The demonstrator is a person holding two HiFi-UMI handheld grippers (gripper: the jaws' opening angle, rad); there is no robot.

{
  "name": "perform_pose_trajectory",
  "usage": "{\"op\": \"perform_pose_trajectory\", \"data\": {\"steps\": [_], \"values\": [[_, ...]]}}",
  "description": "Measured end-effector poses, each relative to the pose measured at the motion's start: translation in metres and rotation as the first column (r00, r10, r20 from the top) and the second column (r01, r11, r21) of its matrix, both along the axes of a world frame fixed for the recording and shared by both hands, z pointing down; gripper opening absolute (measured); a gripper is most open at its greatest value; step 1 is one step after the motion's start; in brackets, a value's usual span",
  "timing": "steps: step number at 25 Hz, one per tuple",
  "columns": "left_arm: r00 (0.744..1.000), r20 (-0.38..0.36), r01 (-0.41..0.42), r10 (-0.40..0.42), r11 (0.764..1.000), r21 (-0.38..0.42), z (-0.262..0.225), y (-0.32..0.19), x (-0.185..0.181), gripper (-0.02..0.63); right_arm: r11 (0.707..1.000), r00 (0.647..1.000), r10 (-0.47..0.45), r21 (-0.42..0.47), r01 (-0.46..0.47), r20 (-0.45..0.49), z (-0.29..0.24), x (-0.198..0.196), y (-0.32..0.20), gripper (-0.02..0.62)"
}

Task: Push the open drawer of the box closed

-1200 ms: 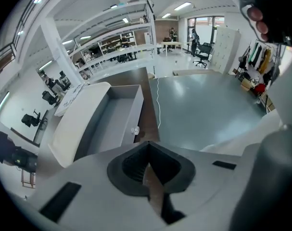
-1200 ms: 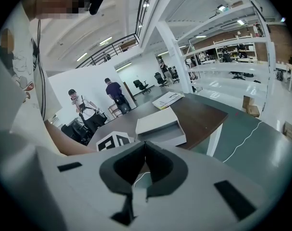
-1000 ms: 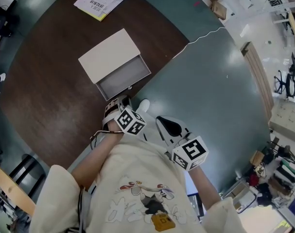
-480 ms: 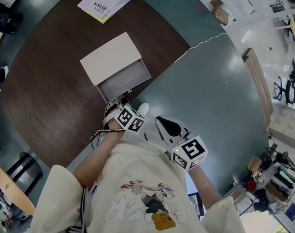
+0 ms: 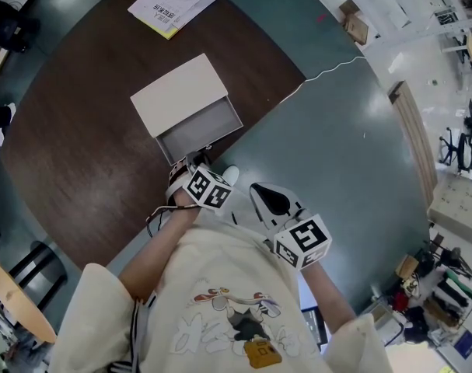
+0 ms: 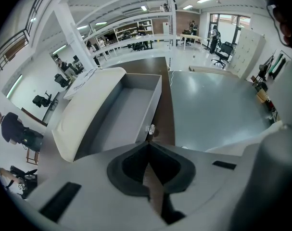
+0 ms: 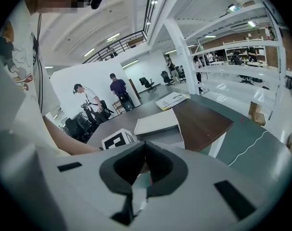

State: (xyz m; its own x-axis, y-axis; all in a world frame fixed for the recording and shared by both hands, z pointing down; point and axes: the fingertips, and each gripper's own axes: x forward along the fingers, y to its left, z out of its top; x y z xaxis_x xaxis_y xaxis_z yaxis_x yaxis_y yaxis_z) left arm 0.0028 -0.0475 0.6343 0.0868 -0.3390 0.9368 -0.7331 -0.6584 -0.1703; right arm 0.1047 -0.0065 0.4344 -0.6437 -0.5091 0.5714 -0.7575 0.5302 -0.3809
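The white box (image 5: pixel 180 95) lies on the round dark table (image 5: pixel 80 154), its grey drawer (image 5: pixel 198 129) pulled out toward me. The drawer (image 6: pixel 121 112) fills the left gripper view, empty, with a small clear knob (image 6: pixel 150 128) on its front. My left gripper (image 5: pixel 193 165) is shut with nothing in it, its tips (image 6: pixel 148 142) just short of the knob. My right gripper (image 5: pixel 259 194) is also shut and empty. It hangs off the table's edge, over the floor and near my body. The right gripper (image 7: pixel 145 146) looks across at the box (image 7: pixel 158 121).
A yellow-edged booklet (image 5: pixel 175 2) lies at the table's far side. A thin white cable (image 5: pixel 329 57) runs over the green floor to the right. A chair (image 5: pixel 33 274) stands at the lower left. People stand far back in the right gripper view.
My left gripper has crept slightly closer to the drawer front. The right gripper has hardly moved.
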Motion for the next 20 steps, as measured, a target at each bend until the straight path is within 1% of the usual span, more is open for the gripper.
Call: {"op": "perform_pose_trajectory", "data": {"steps": [6, 12, 16, 20], "values": [[0.999, -0.026, 0.021, -0.021, 1.000, -0.013, -0.002, 0.000, 0.002, 0.006, 1.000, 1.000, 0.001, -0.005, -0.001, -0.012, 0.006, 0.004, -0.005, 0.008], [0.998, -0.050, 0.031, -0.032, 0.999, -0.008, -0.004, -0.003, -0.001, 0.006, 1.000, 1.000, -0.013, -0.010, 0.013, -0.026, 0.015, -0.002, -0.012, 0.008], [0.999, -0.047, 0.023, -0.023, 1.000, 0.007, -0.007, -0.008, -0.002, 0.006, 0.999, 0.999, -0.040, -0.017, 0.040, -0.035, 0.017, -0.005, -0.013, 0.008], [0.999, -0.048, 0.016, -0.016, 1.000, 0.006, -0.006, -0.009, -0.004, 0.006, 0.999, 0.998, -0.048, -0.021, 0.047, -0.045, 0.022, -0.007, -0.017, 0.008]]}}
